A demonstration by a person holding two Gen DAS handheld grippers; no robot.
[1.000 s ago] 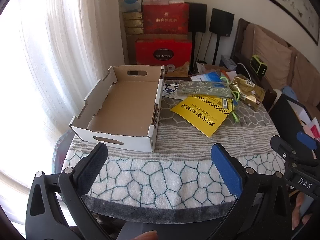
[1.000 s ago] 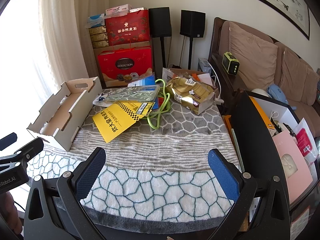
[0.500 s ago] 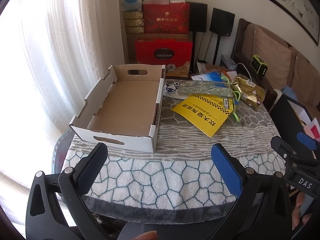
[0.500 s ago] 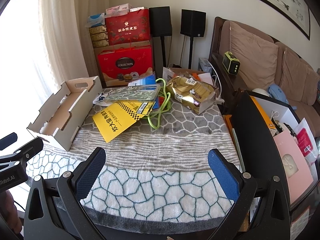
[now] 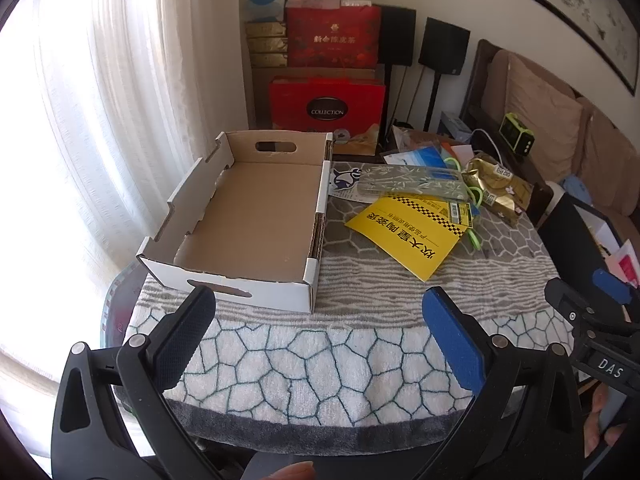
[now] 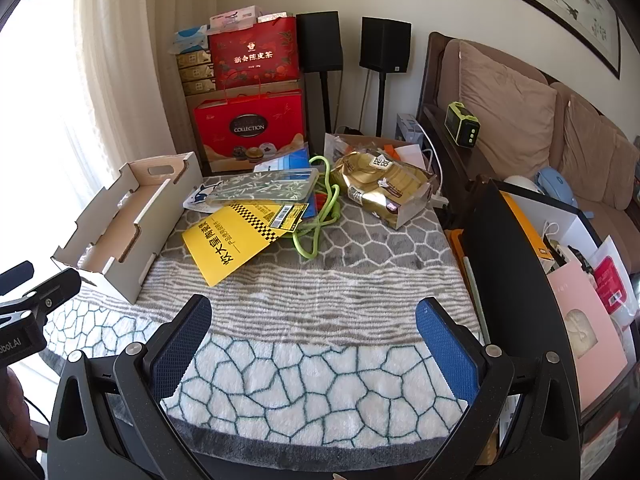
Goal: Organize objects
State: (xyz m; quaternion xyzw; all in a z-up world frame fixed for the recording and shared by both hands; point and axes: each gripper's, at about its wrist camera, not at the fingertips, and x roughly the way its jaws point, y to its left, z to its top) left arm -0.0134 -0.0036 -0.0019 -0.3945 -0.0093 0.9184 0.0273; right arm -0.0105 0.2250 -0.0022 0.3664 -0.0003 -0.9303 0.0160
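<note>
The box stands empty on the left part of the table. To its right lies a pile: a yellow packet, a clear case partly on top of it, a green cord and a gold bag at the far side. The left hand-held gripper hangs wide and holds nothing, above the near edge of the table in front of the box. The right hand-held gripper is also wide and holds nothing, near the same edge.

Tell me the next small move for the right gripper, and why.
Probably ease the right gripper forward toward the yellow booklet: it is the nearest loose item, both grippers are open and hold nothing, and the cardboard box has nothing in it.
</note>
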